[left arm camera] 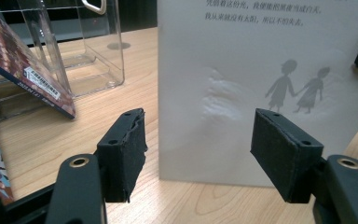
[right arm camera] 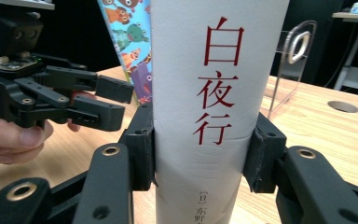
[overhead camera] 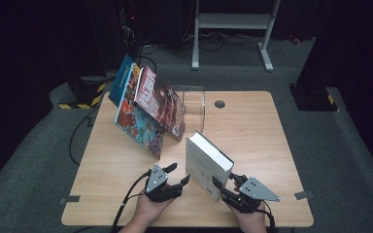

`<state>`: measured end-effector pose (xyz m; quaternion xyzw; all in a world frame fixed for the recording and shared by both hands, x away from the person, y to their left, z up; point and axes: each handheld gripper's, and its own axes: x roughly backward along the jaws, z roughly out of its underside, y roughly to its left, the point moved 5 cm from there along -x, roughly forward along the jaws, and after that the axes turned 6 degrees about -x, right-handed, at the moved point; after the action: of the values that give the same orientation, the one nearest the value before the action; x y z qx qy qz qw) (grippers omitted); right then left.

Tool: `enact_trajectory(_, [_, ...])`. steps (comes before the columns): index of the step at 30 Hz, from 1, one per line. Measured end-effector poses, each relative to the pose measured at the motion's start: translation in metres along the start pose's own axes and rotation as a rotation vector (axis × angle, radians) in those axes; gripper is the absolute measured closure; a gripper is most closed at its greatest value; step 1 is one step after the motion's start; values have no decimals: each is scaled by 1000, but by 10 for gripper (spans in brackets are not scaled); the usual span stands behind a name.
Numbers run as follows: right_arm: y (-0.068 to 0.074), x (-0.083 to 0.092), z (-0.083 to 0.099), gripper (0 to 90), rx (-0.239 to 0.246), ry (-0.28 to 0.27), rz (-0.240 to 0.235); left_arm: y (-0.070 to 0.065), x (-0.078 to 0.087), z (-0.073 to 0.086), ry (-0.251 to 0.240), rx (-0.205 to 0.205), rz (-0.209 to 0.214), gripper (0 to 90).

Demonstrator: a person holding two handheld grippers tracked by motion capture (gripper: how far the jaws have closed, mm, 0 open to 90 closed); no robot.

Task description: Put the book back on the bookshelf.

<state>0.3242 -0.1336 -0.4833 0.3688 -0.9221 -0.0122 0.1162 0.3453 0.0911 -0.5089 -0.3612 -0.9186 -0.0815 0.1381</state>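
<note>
A thick white book (overhead camera: 206,162) stands upright on the wooden table (overhead camera: 252,131), near the front edge. My right gripper (overhead camera: 225,180) is shut on its spine (right arm camera: 214,93), which carries red characters, with a pad pressing on each side. My left gripper (overhead camera: 179,173) stands open just left of the book. Between its jaws I see the book's pale cover (left arm camera: 261,70), printed with two small grey figures; the pads do not touch it. In the right gripper view the left gripper (right arm camera: 107,100) and the hand holding it appear at the left.
Two colourful books (overhead camera: 138,119) (overhead camera: 160,102) lean against a clear acrylic stand (overhead camera: 194,104) at the table's back left. A round cable hole (overhead camera: 219,104) lies behind the stand. Bare wood spreads to the right of the white book.
</note>
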Motion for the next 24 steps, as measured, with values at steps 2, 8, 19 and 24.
enact_trajectory(2, [-2,1,0,535,-2,-5,12,0,-1,1,7,0,-2,351])
enact_trajectory(8, [-8,3,0,533,-14,-13,46,4,-4,5,37,6,-7,345])
enact_trajectory(19, [-15,4,0,531,-21,-32,94,11,-10,16,93,17,-15,337])
enact_trajectory(24, [-18,5,1,528,-36,-37,107,16,-12,22,130,39,-10,320])
